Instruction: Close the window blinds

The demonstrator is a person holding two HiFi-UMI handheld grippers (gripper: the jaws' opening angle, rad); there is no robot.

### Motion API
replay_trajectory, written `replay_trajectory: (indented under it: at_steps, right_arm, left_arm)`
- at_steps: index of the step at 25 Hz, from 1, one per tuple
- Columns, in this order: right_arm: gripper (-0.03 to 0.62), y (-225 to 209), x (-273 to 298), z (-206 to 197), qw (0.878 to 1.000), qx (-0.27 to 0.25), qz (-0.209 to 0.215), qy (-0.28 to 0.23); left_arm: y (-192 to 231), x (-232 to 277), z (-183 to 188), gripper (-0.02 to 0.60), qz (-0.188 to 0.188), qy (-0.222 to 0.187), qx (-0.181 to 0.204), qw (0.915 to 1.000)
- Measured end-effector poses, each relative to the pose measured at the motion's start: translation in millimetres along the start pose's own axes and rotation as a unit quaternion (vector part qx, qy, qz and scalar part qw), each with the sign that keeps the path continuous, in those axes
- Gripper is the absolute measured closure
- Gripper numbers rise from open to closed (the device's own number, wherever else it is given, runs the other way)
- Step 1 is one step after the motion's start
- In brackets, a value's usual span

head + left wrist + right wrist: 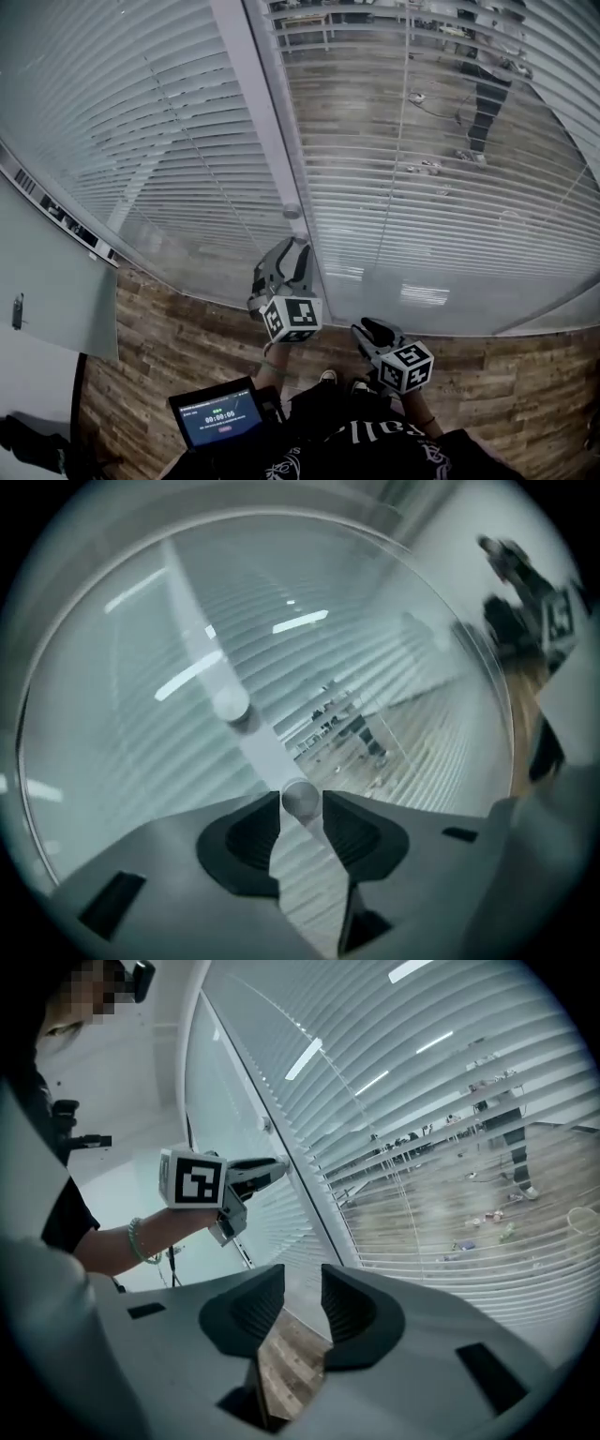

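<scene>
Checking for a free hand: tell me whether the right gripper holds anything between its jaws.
No, the right gripper has its jaws apart, with only the wooden floor showing in the gap.

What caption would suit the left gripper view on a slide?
Left hand-held gripper, jaws apart, a small round knob between their tips, on the post between window blinds.

The tablet screen seems to read 00:00:06.

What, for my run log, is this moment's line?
left hand-held gripper: open, round grey knob between jaws | right hand-held gripper: open, empty
</scene>
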State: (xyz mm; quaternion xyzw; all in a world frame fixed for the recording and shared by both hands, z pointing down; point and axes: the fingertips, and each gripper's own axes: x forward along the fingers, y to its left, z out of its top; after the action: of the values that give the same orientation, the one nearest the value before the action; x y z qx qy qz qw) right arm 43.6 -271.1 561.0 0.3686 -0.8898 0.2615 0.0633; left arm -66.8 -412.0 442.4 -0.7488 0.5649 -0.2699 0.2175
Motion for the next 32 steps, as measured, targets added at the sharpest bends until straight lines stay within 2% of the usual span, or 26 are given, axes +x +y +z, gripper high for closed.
replay_trajectory:
  at_steps: [1, 3, 4, 5, 6, 7, 9, 10, 11, 12, 13, 15, 16, 17, 18, 20, 21, 22, 23, 24, 25, 27, 28, 30, 31, 32]
  right_arm:
    - [0.461, -1, 1, -1, 1.000, 0.000, -0.002, 0.001]
    - [0.461, 0, 2, -3, 1.000, 0.000, -0.003, 0.004]
    - [0.461, 1, 3, -5, 1.000, 0.001, -0.002, 0.006]
    - [0.461, 2, 4, -7, 1.000, 0.002, -0.002, 0.008]
    - [0.461, 3, 5, -8, 1.000, 0.002, 0.000, 0.010]
    - [0.461, 5, 6, -10, 1.000, 0.000, 0.002, 0.013]
    - [0.461, 10, 8, -11, 1.000, -0.013, 0.010, 0.017]
    - [0.461, 13, 9, -12, 1.000, -0.020, 0.014, 0.019]
    - [0.461, 16, 10, -12, 0.999, -0.025, 0.018, 0.022]
    - [0.461, 18, 10, -14, 0.999, -0.026, 0.021, 0.024]
    - [0.461, 20, 10, -15, 0.999, -0.025, 0.022, 0.025]
    - [0.461, 20, 10, -18, 0.999, -0.018, 0.023, 0.026]
    - [0.461, 19, 9, -19, 0.999, -0.016, 0.021, 0.026]
    - [0.461, 17, 8, -20, 0.999, -0.014, 0.018, 0.027]
    - [0.461, 15, 7, -21, 0.999, -0.012, 0.014, 0.027]
    - [0.461, 11, 5, -21, 1.000, -0.007, 0.008, 0.025]
    - [0.461, 9, 5, -20, 1.000, -0.005, 0.006, 0.023]
    - [0.461, 7, 4, -19, 1.000, -0.002, 0.004, 0.021]
    - [0.461, 6, 4, -18, 1.000, 0.000, 0.002, 0.019]
    - [0.461, 4, 4, -17, 1.000, 0.001, 0.000, 0.018]
    - [0.461, 3, 4, -17, 1.000, 0.002, -0.002, 0.018]
    - [0.461, 2, 6, -18, 1.000, 0.004, -0.002, 0.019]
    - [0.461, 2, 7, -19, 1.000, 0.004, -0.002, 0.020]
    - [0.461, 3, 8, -20, 1.000, 0.005, -0.001, 0.021]
    - [0.461, 3, 8, -20, 1.000, 0.005, -0.001, 0.020]
    - [0.461, 3, 8, -19, 1.000, 0.005, -0.001, 0.020]
  left_arm:
    - [-1, 0, 3, 0.453, 0.008, 0.007, 0.090, 0.9959]
    - [-4, 4, 5, 0.452, 0.015, 0.024, 0.245, 0.9690]
    - [-6, 7, 5, 0.453, 0.015, 0.029, 0.289, 0.9567]
    - [-7, 9, 4, 0.445, 0.011, 0.027, 0.300, 0.9534]
    - [-6, 10, 4, 0.446, 0.005, 0.018, 0.277, 0.9608]
    - [-4, 11, 5, 0.454, -0.005, 0.005, 0.220, 0.9754]
    - [2, 10, 6, 0.454, -0.027, -0.028, 0.025, 0.9989]
    - [6, 10, 5, 0.454, -0.036, -0.045, -0.104, 0.9928]
    - [11, 10, 3, 0.454, -0.045, -0.062, -0.245, 0.9666]
    - [14, 9, 2, 0.454, -0.056, -0.077, -0.383, 0.9189]
    - [17, 9, 1, 0.454, -0.070, -0.091, -0.508, 0.8534]
    - [17, 9, -2, 0.454, -0.106, -0.116, -0.693, 0.7038]
    - [16, 10, -2, 0.454, -0.118, -0.125, -0.734, 0.6574]
    - [16, 10, -1, 0.454, -0.121, -0.129, -0.732, 0.6574]
    - [16, 9, 0, 0.453, -0.115, -0.125, -0.689, 0.7044]
    - [14, 4, 0, 0.453, -0.081, -0.090, -0.496, 0.8601]
    - [11, 2, -1, 0.451, -0.058, -0.064, -0.368, 0.9257]
    - [9, -1, -1, 0.448, -0.037, -0.041, -0.239, 0.9694]
    - [6, -2, 1, 0.446, -0.021, -0.025, -0.122, 0.9920]
    - [4, -3, 5, 0.446, -0.012, -0.015, -0.023, 0.9995]
    - [1, -2, 9, 0.446, -0.010, -0.007, 0.056, 0.9984]
    - [-5, 4, 9, 0.446, -0.020, 0.009, 0.164, 0.9863]
    - [-7, 7, 8, 0.438, -0.024, 0.014, 0.191, 0.9813]
    - [-3, 9, 6, 0.449, -0.030, 0.009, 0.168, 0.9853]
    - [-1, 9, 6, 0.449, -0.037, -0.002, 0.107, 0.9935]
    - [2, 9, 4, 0.449, -0.047, -0.017, 0.010, 0.9987]
